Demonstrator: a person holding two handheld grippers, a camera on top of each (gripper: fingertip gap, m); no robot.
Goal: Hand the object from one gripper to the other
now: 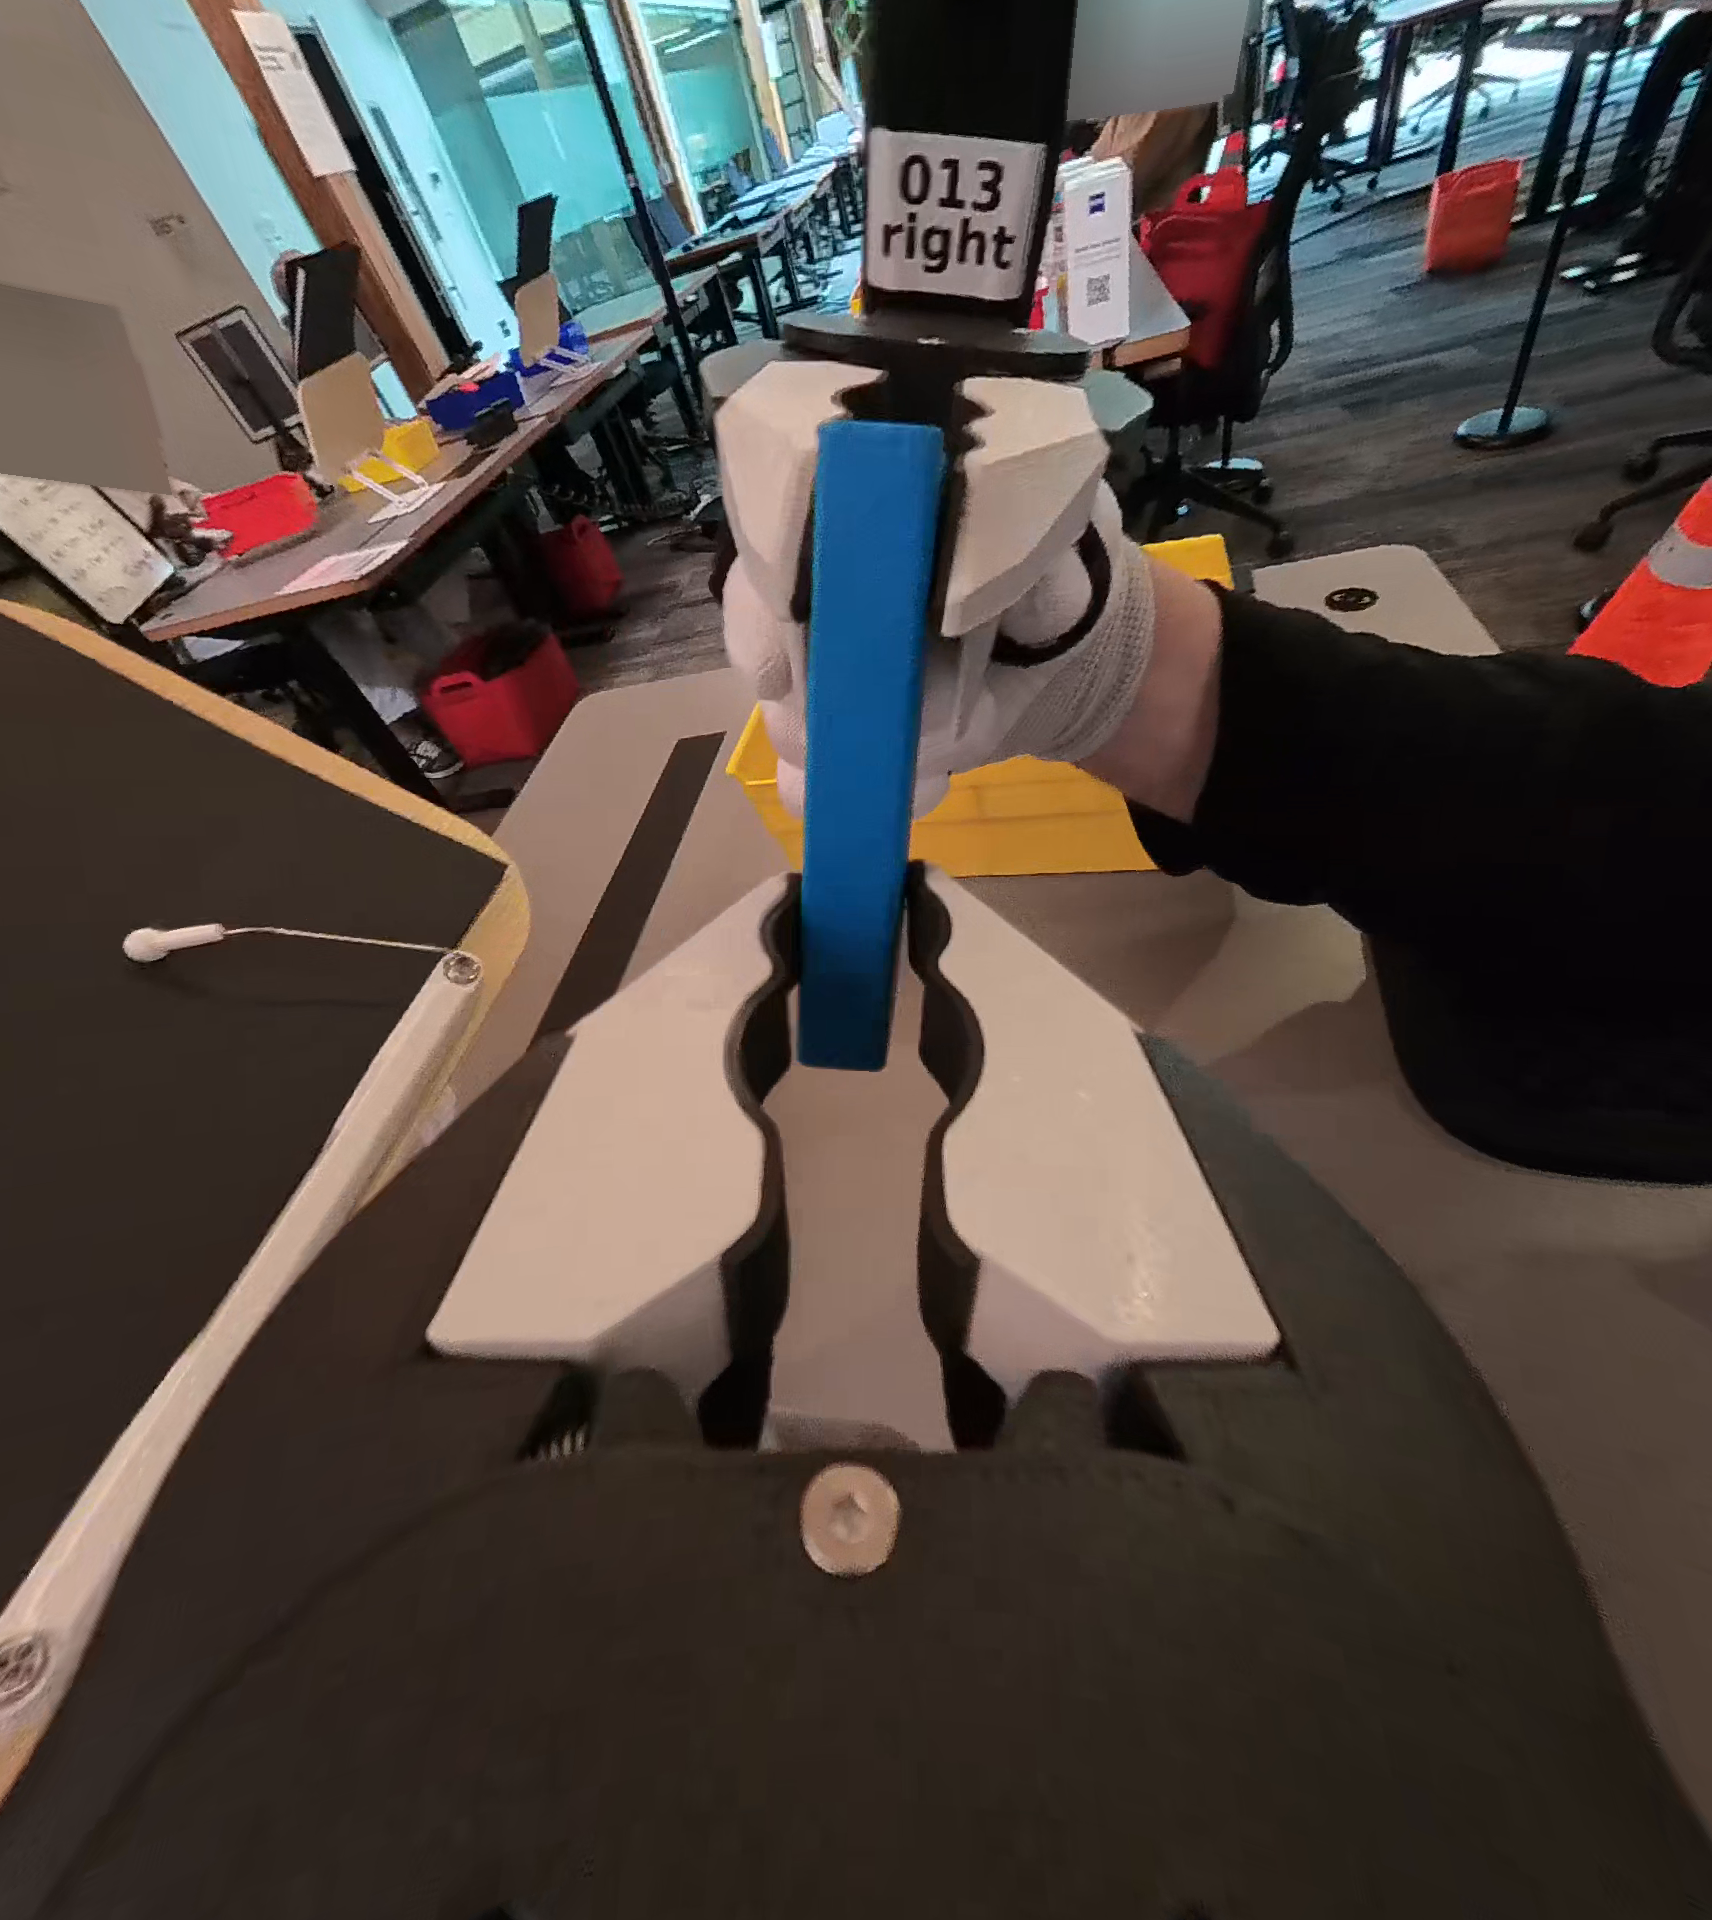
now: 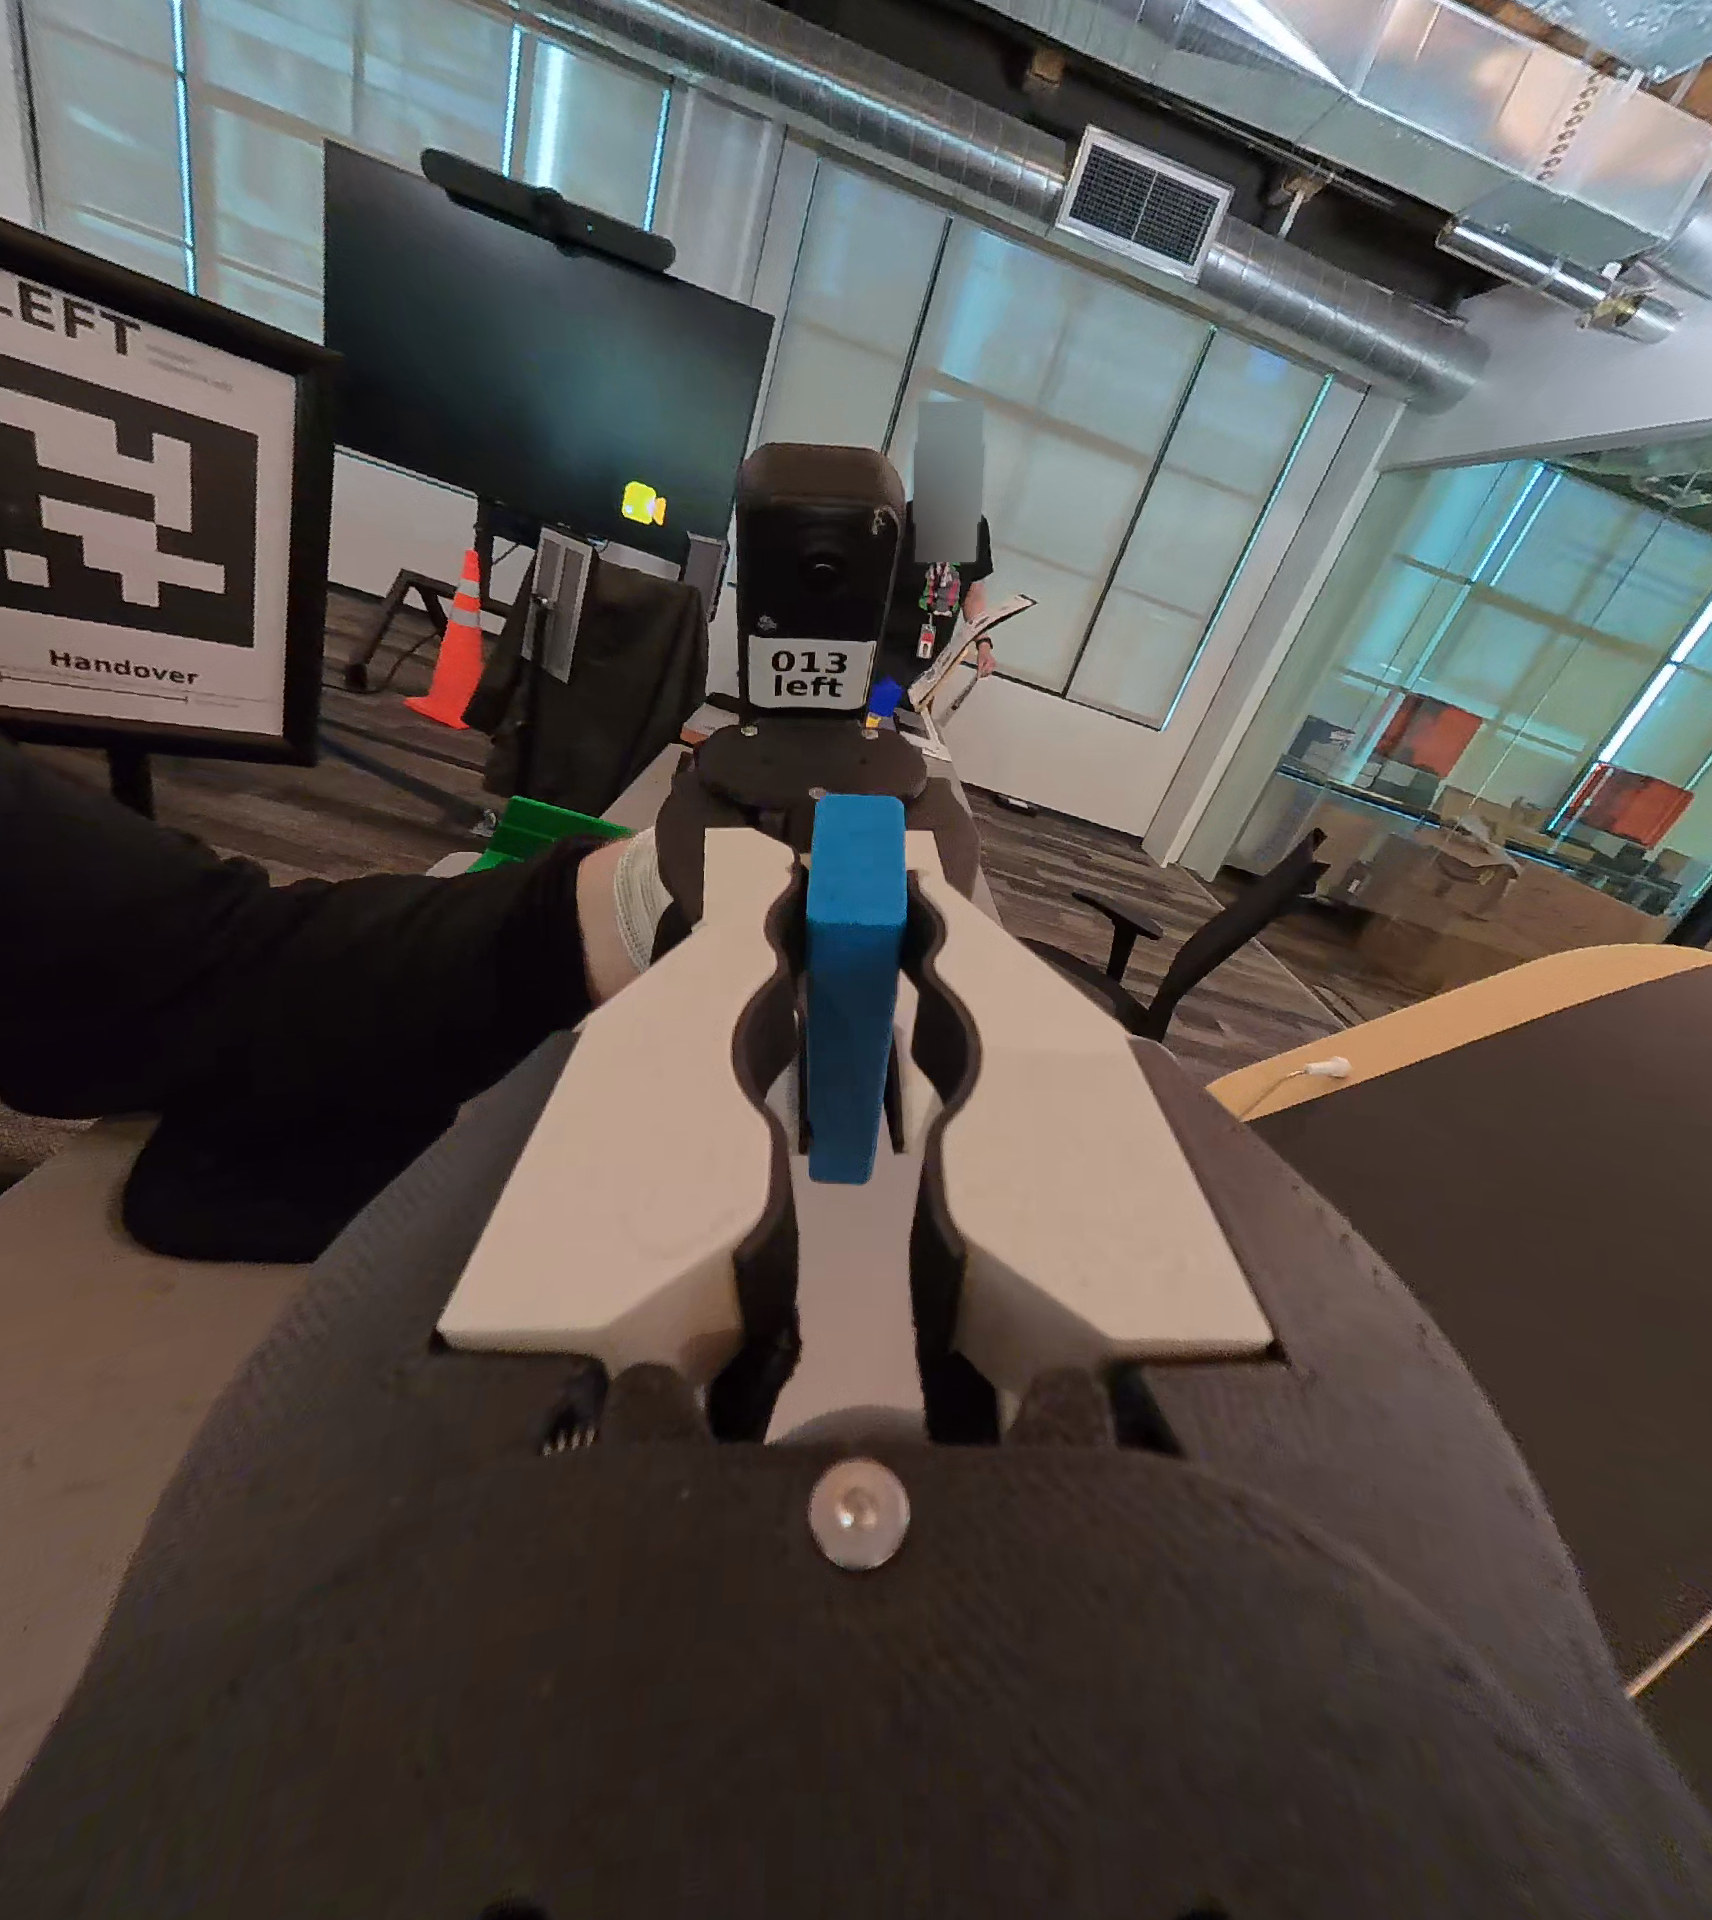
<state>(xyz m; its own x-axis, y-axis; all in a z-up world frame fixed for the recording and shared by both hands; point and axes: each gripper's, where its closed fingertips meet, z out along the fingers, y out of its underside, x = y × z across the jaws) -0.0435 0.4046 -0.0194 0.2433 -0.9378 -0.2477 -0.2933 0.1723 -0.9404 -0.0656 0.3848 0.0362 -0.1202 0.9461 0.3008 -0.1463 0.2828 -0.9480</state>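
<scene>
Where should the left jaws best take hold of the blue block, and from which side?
Grip the blue block at its free near end, on its two broad flat faces, coming straight along its length opposite the right gripper, which covers the far end. The left gripper already straddles that end.

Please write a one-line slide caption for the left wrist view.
Mid-handover: a blue block spans the left gripper and the facing right gripper, above a yellow bin.
</scene>
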